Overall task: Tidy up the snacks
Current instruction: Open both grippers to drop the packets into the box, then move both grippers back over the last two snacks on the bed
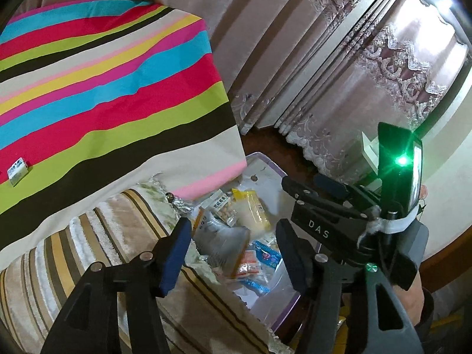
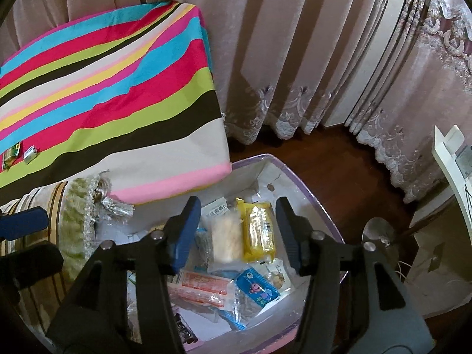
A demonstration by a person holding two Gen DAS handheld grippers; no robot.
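**Both grippers spread above a bin of wrapped snacks**

A translucent plastic bin (image 2: 306, 183) with a lilac rim is seen in the lower centre of the right wrist view, standing on a dark wooden floor (image 2: 330, 159). Crinkled, glossy snack packets are heaped loosely inside it: a yellow foil-like packet (image 2: 259, 230), a pale clear-wrapped cake (image 2: 227, 242) lying beside it, an orange-printed clear sachet (image 2: 203, 290) and a small blue square sachet (image 2: 256, 287).

The right gripper (image 2: 236, 236) is held over the bin with its flat blue-padded fingers (image 2: 184, 236) spread apart; nothing is pinched between them. The left gripper (image 1: 233, 253) is likewise spread and empty in the left wrist view, above the near edge of the same bin (image 1: 265, 171), where the yellow packet (image 1: 253, 209) is seen blurred. The right gripper (image 1: 309, 194) appears at centre right of that view.

A smooth cloth with broad coloured stripes (image 2: 118, 88) fills the upper left, draped over a flat surface. Two small wrapped snacks lie on it at the left edge: a green one (image 2: 11, 155) and a silvery one (image 2: 30, 154). Below it, a plush striped cover with a fringed edge (image 1: 103, 230) is seen. Pleated curtains with lace hems (image 2: 295, 59) hang behind.
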